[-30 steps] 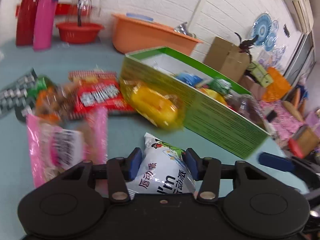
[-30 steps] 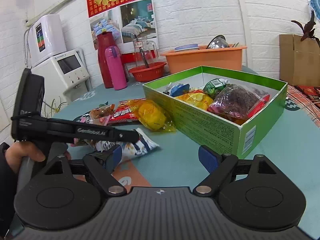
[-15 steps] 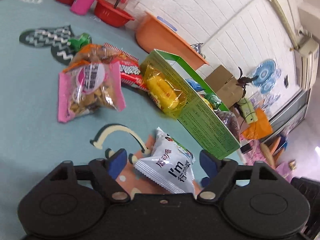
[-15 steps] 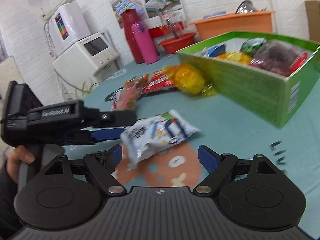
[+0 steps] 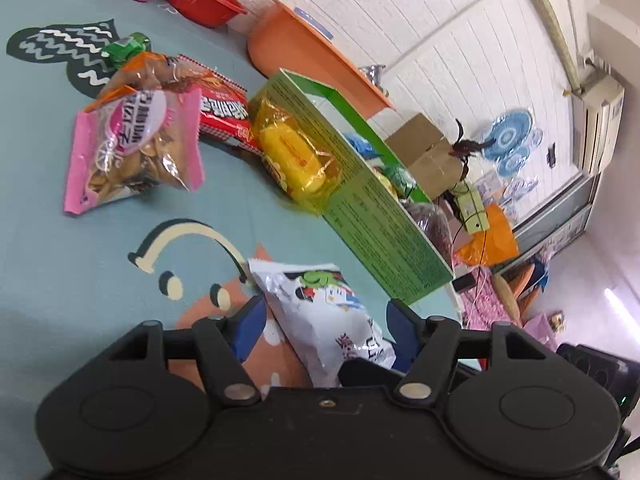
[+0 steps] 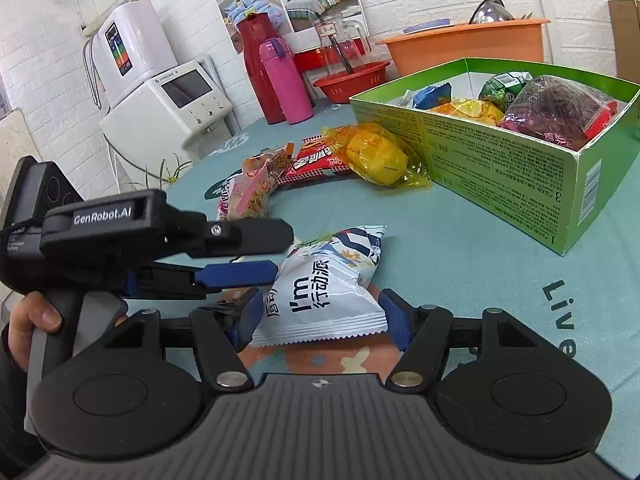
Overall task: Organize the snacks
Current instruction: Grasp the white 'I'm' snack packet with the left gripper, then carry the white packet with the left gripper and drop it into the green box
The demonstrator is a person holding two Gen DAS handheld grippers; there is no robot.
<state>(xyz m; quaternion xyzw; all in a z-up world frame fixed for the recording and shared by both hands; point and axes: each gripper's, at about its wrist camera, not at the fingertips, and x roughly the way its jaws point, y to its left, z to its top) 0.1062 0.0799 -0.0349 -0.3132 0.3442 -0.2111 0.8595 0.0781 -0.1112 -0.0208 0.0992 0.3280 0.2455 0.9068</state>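
White packet (image 6: 326, 286) lies flat on the bench (image 6: 460, 248) — between the wide-open jaws of both the left gripper (image 5: 320, 316) and right gripper (image 6: 318, 320), neither pressing it.

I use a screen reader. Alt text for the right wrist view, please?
A white snack bag lies on the teal table between the open right gripper, the left gripper beside it. Behind: loose snacks and a green box.

We read "GenRobot.AI" on the left gripper (image 6: 236, 256); "I'm" on the white snack bag (image 6: 320, 288) between the right gripper's fingers; "Live" on the tablecloth (image 6: 562, 320) to its right.
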